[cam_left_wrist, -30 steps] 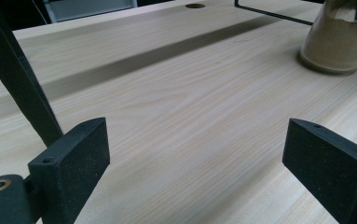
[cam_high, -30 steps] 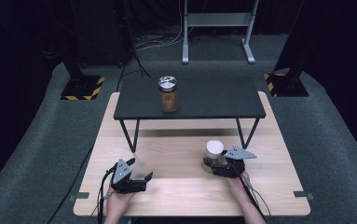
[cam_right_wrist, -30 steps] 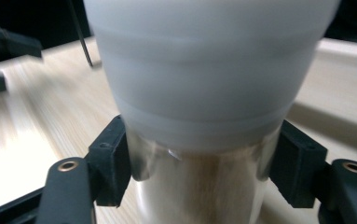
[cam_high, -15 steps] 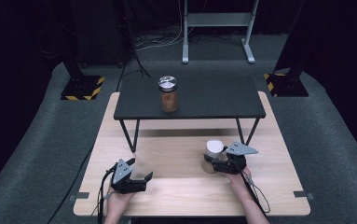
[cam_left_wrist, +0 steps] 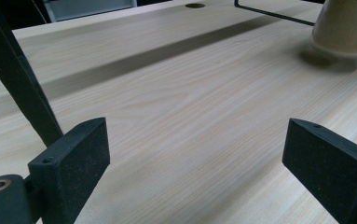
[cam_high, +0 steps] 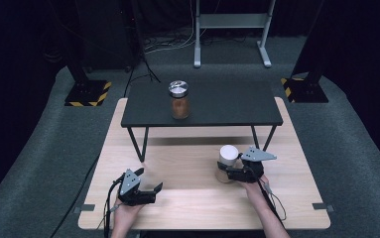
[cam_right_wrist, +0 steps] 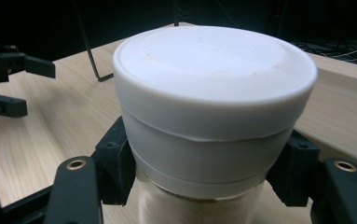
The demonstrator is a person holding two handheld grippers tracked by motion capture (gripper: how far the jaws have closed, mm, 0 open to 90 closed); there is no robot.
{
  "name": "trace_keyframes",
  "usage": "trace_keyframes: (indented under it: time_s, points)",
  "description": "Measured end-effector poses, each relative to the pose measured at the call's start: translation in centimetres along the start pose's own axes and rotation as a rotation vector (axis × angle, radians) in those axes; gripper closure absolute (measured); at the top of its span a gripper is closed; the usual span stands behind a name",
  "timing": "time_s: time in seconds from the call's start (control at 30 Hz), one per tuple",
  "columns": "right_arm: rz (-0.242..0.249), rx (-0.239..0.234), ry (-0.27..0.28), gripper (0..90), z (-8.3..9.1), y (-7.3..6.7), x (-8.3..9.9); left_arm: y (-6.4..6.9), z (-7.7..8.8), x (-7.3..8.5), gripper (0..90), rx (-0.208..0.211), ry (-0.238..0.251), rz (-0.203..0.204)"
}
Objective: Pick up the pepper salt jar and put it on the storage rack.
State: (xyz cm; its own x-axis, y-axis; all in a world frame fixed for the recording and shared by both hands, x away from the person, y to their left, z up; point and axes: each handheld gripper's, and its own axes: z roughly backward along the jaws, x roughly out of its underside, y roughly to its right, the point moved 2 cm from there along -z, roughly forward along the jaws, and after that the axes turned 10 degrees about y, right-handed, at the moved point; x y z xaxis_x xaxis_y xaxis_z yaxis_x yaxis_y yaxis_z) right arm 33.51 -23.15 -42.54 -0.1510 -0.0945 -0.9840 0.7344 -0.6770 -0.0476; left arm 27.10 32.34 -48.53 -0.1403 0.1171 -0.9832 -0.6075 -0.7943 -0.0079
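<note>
A jar with a white lid (cam_high: 226, 157) and pale sandy contents is at the right of the wooden table (cam_high: 192, 203). My right gripper (cam_high: 229, 172) is shut on it. In the right gripper view the jaws press both sides of the jar (cam_right_wrist: 213, 116) just under the lid. In the left gripper view the jar's base (cam_left_wrist: 346, 25) hangs slightly above its shadow. My left gripper (cam_high: 150, 191) rests open near the front left, and its jaws (cam_left_wrist: 199, 158) stand wide with only bare wood between them.
A small black raised table (cam_high: 227, 104) spans the back of the wooden one. On it stands a jar with a silver lid (cam_high: 179, 99) and brown contents. One of its thin black legs (cam_left_wrist: 22, 88) is close to my left gripper.
My right gripper has risen slightly with the white-lidded jar. The left gripper has stayed where it was.
</note>
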Motion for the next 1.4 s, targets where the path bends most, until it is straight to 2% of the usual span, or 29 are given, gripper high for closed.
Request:
trace_keyframes:
  time_s: [0.43,0.97,1.4]
  points:
    - [0.015,0.017,0.001,34.3,0.7,0.2,-4.7,0.0,0.0,0.0,7.0,-0.001,-0.001,0.001]
    - [0.038,-0.017,0.025,34.4,1.1,0.6,-10.4,0.0,0.0,-0.1,6.9,-0.001,-0.004,-0.002]
    - [0.024,-0.039,0.051,34.4,1.5,1.7,-14.3,0.0,-0.1,-0.1,7.0,0.000,-0.005,0.000]
